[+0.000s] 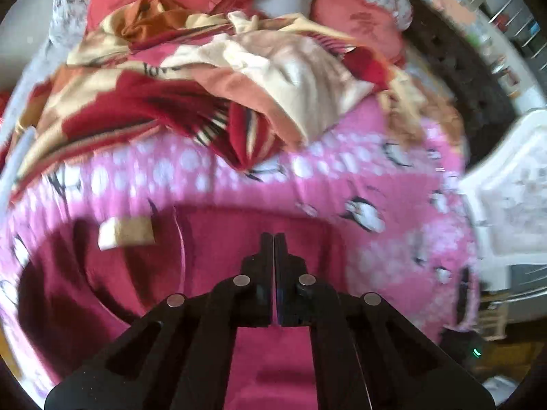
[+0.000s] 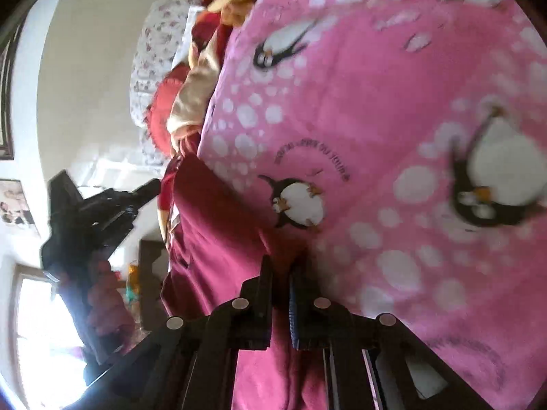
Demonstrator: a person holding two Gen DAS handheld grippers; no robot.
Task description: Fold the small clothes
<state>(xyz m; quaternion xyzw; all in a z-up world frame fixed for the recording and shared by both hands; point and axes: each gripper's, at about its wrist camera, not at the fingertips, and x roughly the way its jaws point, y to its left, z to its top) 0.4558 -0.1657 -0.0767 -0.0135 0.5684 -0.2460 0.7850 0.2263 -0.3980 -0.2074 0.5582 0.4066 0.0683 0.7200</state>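
A dark magenta small garment (image 1: pixel 143 273) with a tan neck label (image 1: pixel 124 232) lies on the pink penguin blanket (image 1: pixel 393 188) on a bed. My left gripper (image 1: pixel 274 239) hangs over it with jaws pressed together; I cannot see cloth between them. In the right wrist view the same garment (image 2: pixel 222 232) hangs lifted beside the blanket (image 2: pixel 393 102). My right gripper (image 2: pixel 280 263) is shut on a fold of it. The left gripper (image 2: pixel 150 188) shows there at the garment's far edge, held by a hand.
A heap of red, cream and orange blankets (image 1: pixel 191 78) lies across the bed's far half. Red pillows (image 1: pixel 362 24) and a floral pillow (image 2: pixel 160 41) sit at the head. A white bed frame (image 1: pixel 506 177) stands at the right.
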